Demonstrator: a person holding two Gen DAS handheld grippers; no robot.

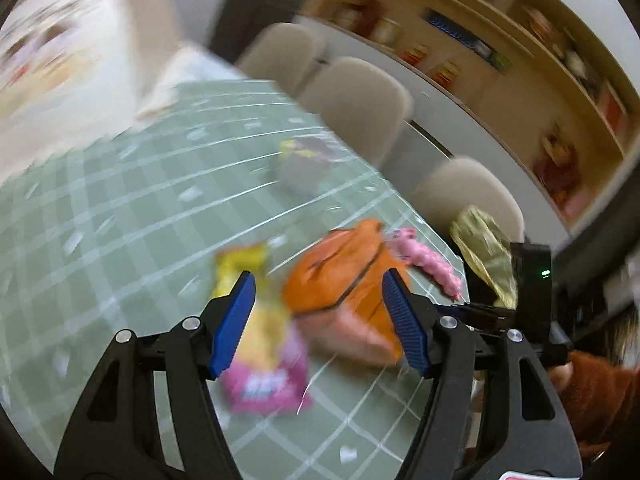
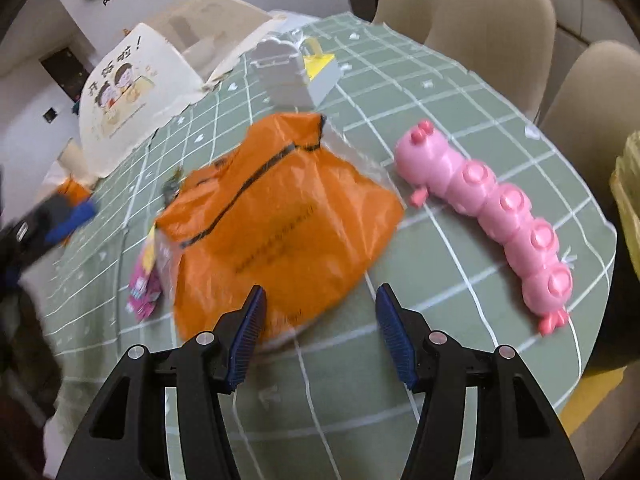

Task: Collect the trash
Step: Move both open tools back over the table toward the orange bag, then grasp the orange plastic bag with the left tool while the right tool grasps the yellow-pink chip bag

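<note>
A: Left gripper (image 1: pixel 318 286) state?

B: Jaws spread wide, nothing between them. It hangs over the green checked tablecloth (image 1: pixel 120 220); the yellow-pink snack wrapper (image 1: pixel 264 344) lies under its left finger and the orange bag (image 1: pixel 344 288) in front of its right finger. Heavy motion blur in the left wrist view.

A: Right one?

B: Right gripper (image 2: pixel 320 300) is also wide and holding nothing. The orange bag (image 2: pixel 280 220) is just ahead of its left finger. This view is sharper: black stripe and print on the bag are visible.

A: What's only in one view?

B: The left view shows the whole wrapper; in the right view only a pink corner of it (image 2: pixel 144 284) pokes out beside the bag. The right view shows the full pink caterpillar toy (image 2: pixel 492 208), well apart from the bag. The left view shows a yellowish bin liner (image 1: pixel 484 252) at the table edge and shelves (image 1: pixel 500 60) behind the chairs (image 1: pixel 360 104).

A: Background?

B: Cartoon-printed carton (image 2: pixel 128 92) and a grey toy (image 2: pixel 284 76) at the far side.
</note>
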